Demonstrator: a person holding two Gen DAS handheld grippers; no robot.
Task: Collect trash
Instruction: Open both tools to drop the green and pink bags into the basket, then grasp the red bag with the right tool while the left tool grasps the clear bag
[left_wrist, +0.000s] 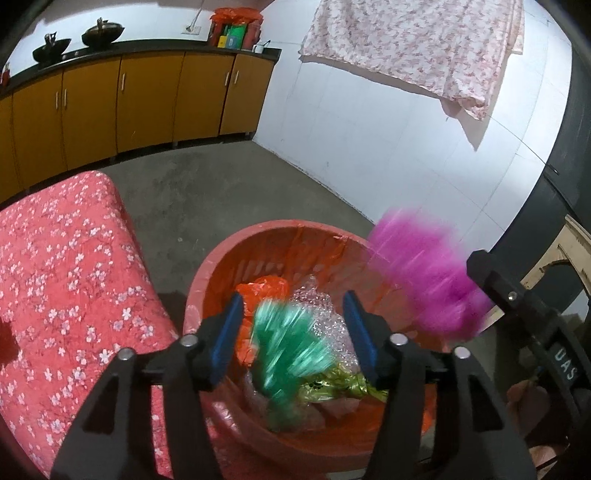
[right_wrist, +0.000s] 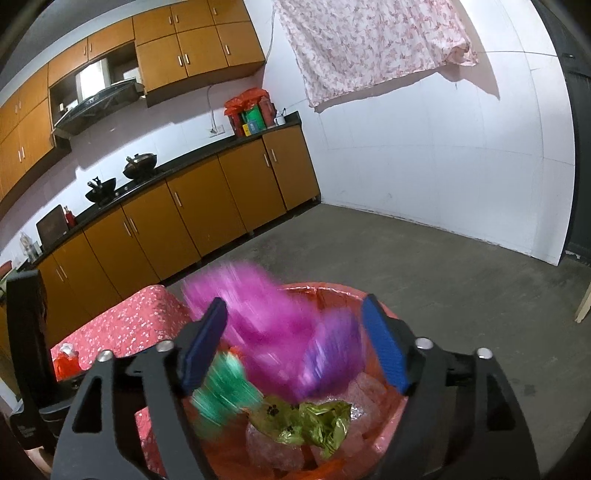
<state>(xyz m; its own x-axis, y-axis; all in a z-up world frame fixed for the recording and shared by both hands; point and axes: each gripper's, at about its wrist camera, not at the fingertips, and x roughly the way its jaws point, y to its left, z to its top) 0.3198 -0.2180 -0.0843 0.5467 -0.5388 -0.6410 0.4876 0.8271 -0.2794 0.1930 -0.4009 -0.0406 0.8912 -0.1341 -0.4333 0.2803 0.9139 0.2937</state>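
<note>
While both grippers stood with jaws apart over the red bin (left_wrist: 207, 269), the left gripper (left_wrist: 293, 332) had a blurred green wrapper (left_wrist: 291, 350) between its pads but unclamped, and the right gripper (right_wrist: 295, 347) a blurred pink bag (right_wrist: 266, 325), likewise loose. The pink bag sat near the bin's rim, so it could have drifted onto the floor (left_wrist: 229, 184) if it caught air. Only the letters "UAS" (left_wrist: 567, 365) on the right tool's body were readable.
</note>
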